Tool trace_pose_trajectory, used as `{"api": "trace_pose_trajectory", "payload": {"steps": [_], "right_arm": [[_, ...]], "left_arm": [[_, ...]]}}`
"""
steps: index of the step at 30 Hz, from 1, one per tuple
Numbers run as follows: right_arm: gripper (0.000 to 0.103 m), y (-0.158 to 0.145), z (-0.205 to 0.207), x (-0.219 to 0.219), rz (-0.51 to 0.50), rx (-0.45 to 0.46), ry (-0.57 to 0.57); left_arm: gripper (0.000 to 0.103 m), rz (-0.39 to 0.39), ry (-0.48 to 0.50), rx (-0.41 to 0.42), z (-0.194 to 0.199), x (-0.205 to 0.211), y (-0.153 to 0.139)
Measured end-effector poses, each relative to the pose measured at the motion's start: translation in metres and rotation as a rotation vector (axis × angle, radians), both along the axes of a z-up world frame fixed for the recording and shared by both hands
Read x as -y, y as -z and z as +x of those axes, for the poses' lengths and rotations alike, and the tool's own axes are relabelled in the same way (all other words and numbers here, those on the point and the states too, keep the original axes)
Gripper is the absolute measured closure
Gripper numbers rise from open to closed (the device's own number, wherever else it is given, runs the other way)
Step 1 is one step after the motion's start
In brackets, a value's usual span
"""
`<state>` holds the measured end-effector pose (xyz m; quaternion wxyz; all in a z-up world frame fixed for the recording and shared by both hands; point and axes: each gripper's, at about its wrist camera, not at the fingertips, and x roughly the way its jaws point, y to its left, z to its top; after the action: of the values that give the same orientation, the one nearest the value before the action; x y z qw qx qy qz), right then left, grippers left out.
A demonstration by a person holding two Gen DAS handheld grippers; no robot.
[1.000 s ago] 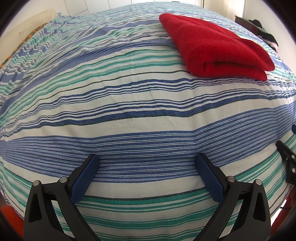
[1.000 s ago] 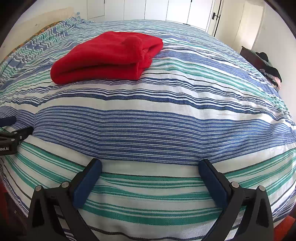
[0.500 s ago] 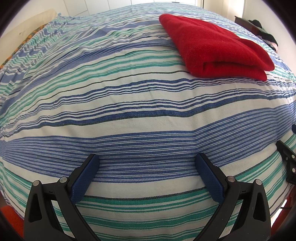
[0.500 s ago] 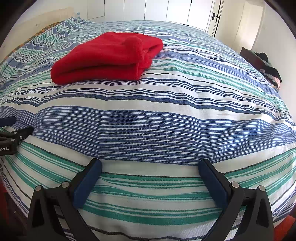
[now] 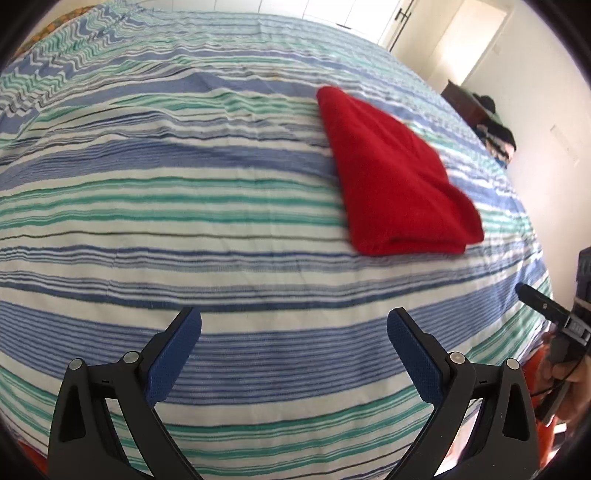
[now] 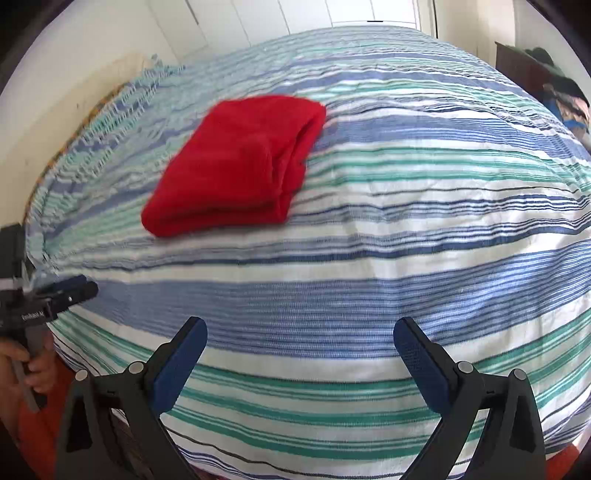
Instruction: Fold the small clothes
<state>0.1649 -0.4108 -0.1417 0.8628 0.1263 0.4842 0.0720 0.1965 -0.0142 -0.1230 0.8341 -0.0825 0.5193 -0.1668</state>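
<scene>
Red fleece garment [image 5: 391,184] [image 6: 236,166], folded into layered rectangle, lying flat on striped bedspread [image 5: 184,229]

A bed [image 5: 184,229] fills the scene, covered by a bedspread [image 6: 406,280] striped in blue, green and white. Far off stand white wardrobe doors [image 6: 258,18]. At the far right, a dark pile of clothes [image 5: 495,129] rests against the wall.

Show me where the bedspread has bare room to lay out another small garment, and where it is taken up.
The striped bedspread lies bare between the open left gripper and the folded red garment, and to that garment's left. In the right wrist view it is bare from the open right gripper out to the right of the garment. Only the garment's spot is occupied; dark clutter sits off the bed's far right.
</scene>
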Motion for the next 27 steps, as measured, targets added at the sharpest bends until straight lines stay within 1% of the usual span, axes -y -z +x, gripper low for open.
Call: {"api": "trace_pose_trajectory", "payload": {"steps": [2, 3, 5, 6, 8, 9, 12, 13, 14, 15, 16, 17, 18, 19, 20, 22, 24, 27], "right_arm": [[0.003, -0.015, 0.024, 0.021, 0.145, 0.044, 0.054], [0.003, -0.017, 0.041, 0.029, 0.225, 0.045, 0.070], [0.003, -0.011, 0.079, 0.036, 0.372, 0.019, 0.082], [0.003, -0.004, 0.097, 0.037, 0.422, -0.004, 0.083], [0.004, 0.012, 0.129, 0.032, 0.480, -0.056, 0.085], [0.005, 0.022, 0.143, 0.029, 0.493, -0.086, 0.088], [0.005, 0.052, 0.168, 0.017, 0.530, -0.176, 0.090], [0.005, 0.056, 0.171, 0.013, 0.524, -0.183, 0.089], [0.005, 0.056, 0.173, 0.007, 0.519, -0.176, 0.076], [0.006, 0.056, 0.175, 0.000, 0.537, -0.171, 0.042], [0.016, 0.056, 0.178, -0.007, 0.571, -0.180, -0.001], [0.032, 0.060, 0.180, -0.015, 0.599, -0.210, -0.038], [0.044, 0.063, 0.182, -0.022, 0.579, -0.245, -0.058], [0.071, 0.064, 0.185, -0.028, 0.516, -0.280, -0.073], [0.072, 0.062, 0.188, -0.032, 0.462, -0.292, -0.081], [0.074, 0.045, 0.194, -0.036, 0.427, -0.252, -0.102], [0.074, 0.014, 0.204, -0.043, 0.386, -0.174, -0.140], [0.074, -0.043, 0.230, -0.052, 0.334, -0.051, -0.180]], "left_arm": [[0.002, -0.089, -0.004, -0.020, 0.031, 0.005, -0.009], [0.002, -0.116, -0.001, -0.037, 0.047, 0.012, -0.010], [0.002, -0.136, 0.001, -0.067, 0.077, 0.028, -0.005], [0.002, -0.133, -0.009, -0.087, 0.090, 0.036, 0.001], [0.002, -0.135, -0.034, -0.148, 0.112, 0.048, 0.018], [0.002, -0.146, -0.038, -0.180, 0.118, 0.054, 0.028], [0.004, -0.149, -0.038, -0.239, 0.123, 0.070, 0.049], [0.006, -0.152, -0.026, -0.244, 0.121, 0.076, 0.051], [0.020, -0.163, -0.003, -0.253, 0.120, 0.082, 0.053], [0.049, -0.176, 0.028, -0.279, 0.122, 0.088, 0.056], [0.064, -0.191, 0.052, -0.316, 0.123, 0.093, 0.059], [0.070, -0.178, 0.047, -0.326, 0.125, 0.095, 0.058], [0.075, -0.168, 0.045, -0.328, 0.126, 0.096, 0.054], [0.077, -0.169, 0.052, -0.335, 0.128, 0.097, 0.048], [0.078, -0.164, 0.058, -0.323, 0.131, 0.097, 0.038], [0.078, -0.161, 0.083, -0.258, 0.136, 0.097, 0.009], [0.078, -0.167, 0.090, -0.186, 0.147, 0.095, -0.024], [0.078, -0.186, 0.070, -0.073, 0.171, 0.090, -0.079]]}}
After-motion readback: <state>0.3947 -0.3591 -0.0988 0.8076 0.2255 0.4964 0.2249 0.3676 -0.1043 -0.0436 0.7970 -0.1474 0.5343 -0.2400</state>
